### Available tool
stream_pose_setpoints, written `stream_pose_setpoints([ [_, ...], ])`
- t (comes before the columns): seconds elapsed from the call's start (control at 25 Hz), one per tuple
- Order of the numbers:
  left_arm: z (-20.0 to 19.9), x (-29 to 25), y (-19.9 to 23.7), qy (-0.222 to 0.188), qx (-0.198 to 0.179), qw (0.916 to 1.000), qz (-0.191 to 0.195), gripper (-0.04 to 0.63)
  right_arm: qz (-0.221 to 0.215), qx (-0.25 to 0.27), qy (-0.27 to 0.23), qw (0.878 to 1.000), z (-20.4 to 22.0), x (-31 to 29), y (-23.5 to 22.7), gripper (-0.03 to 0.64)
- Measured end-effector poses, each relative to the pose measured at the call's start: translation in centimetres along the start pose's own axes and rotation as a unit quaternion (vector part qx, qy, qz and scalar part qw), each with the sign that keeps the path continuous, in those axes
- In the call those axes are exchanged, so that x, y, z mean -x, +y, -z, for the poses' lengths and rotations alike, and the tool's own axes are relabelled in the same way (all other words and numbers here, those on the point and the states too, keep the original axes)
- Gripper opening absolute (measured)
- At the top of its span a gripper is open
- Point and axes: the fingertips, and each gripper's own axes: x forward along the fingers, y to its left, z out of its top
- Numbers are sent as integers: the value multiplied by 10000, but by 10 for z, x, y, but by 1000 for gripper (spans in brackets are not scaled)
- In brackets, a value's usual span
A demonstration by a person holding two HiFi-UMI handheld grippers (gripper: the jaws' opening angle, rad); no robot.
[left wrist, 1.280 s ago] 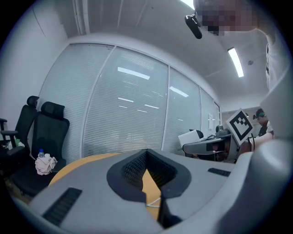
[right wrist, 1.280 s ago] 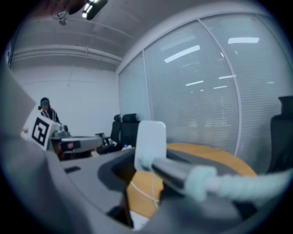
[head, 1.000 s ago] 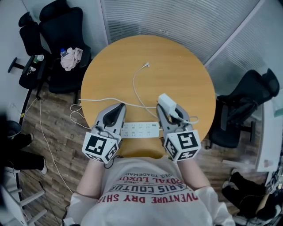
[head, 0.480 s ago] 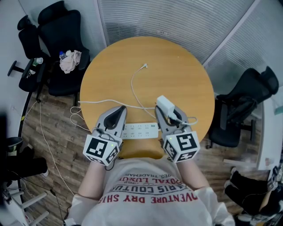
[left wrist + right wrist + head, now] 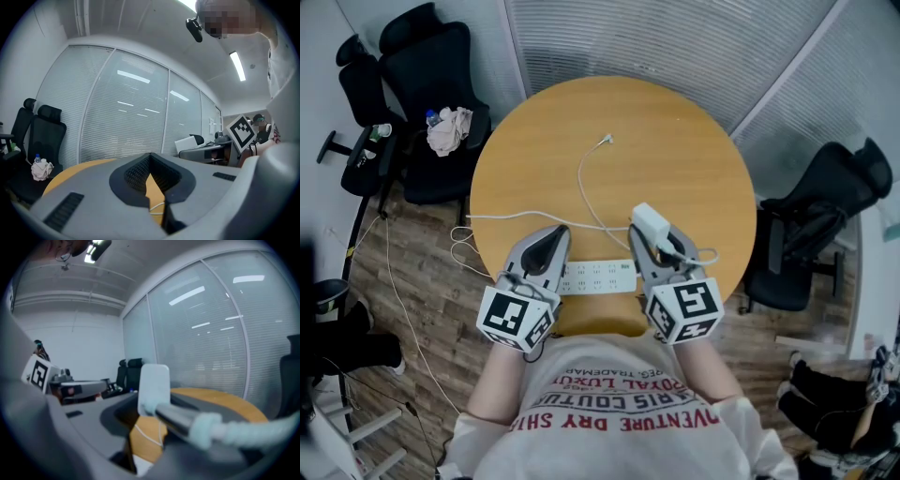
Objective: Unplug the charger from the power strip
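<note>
Two tools work close to the near edge of the table (image 5: 694, 150). My left tool (image 5: 551, 236) has its jaws together and empty, at the left end of the power strip (image 5: 598, 275). My right tool (image 5: 659, 242) is clamped on the white charger (image 5: 649, 220), which looks clear of the strip, just past its right end. Unplugging seems done; only setting it down is left. Farther out, just the cable (image 5: 581, 183) crosses the open top.

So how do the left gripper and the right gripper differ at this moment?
The left gripper is shut on nothing; the right gripper is clamped on the white charger. The left gripper's jaws meet; the right gripper's stand wide around the charger. Both flank the power strip at the round table's near edge.
</note>
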Motion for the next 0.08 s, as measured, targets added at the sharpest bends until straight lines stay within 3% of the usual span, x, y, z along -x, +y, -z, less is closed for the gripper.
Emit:
stream_pose_setpoints([
  [0.08, -1, 0, 0, -5, 23, 10000, 2, 34, 5, -8, 5, 10000, 1, -1, 1, 155],
])
